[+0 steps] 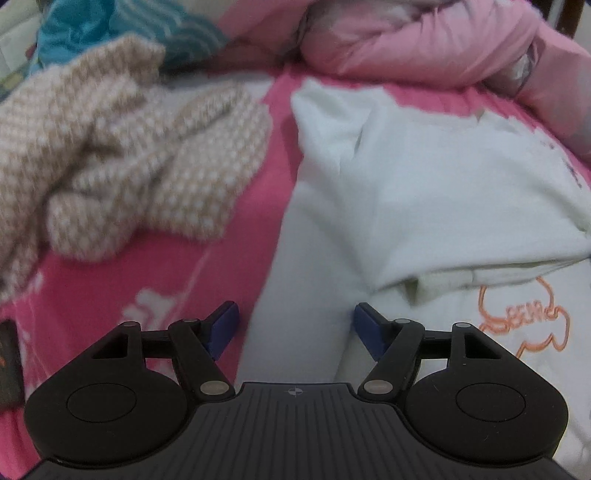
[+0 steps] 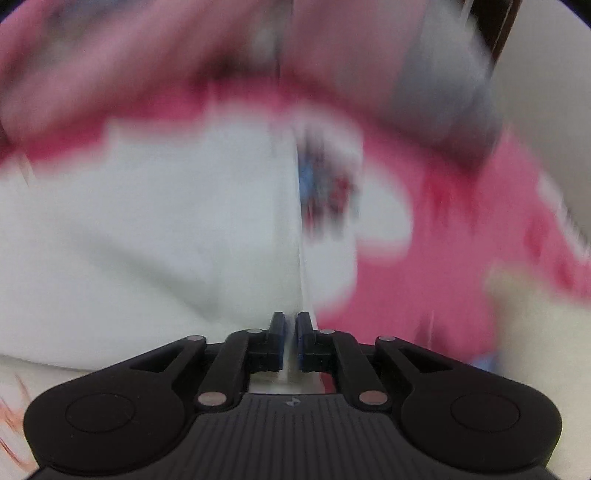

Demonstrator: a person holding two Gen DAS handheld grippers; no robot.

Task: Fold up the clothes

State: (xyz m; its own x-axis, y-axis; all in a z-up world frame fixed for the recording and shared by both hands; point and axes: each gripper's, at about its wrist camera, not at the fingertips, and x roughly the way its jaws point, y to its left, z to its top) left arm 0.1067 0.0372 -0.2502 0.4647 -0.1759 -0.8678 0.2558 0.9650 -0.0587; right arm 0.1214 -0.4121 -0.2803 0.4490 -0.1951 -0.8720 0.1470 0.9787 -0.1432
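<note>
Pink sheet (image 1: 92, 295) covers the bed. In the left wrist view, at ten o'clock, a beige checked garment (image 1: 122, 155) lies crumpled on it, with teal cloth (image 1: 122, 26) behind at eleven o'clock. At the centre and out to three o'clock a white garment (image 1: 424, 192) lies spread on the sheet, one layer folded over another; an orange outline print (image 1: 524, 321) shows on the lower layer at four o'clock. A pale pink quilt (image 1: 424, 40) is bunched at one o'clock.

The left gripper (image 1: 295, 325) hangs at six o'clock with its jaws well apart, over the near left edge of the white garment; nothing is between the blue pads (image 1: 221, 328).

The right wrist view is badly blurred. The white garment (image 2: 166, 221) fills nine o'clock, the sheet (image 2: 443, 240) three o'clock. The right gripper (image 2: 291, 332) sits at six o'clock, jaws nearly together, and seems to pinch a thin white edge of the garment that runs up from between its pads (image 2: 304, 328).
</note>
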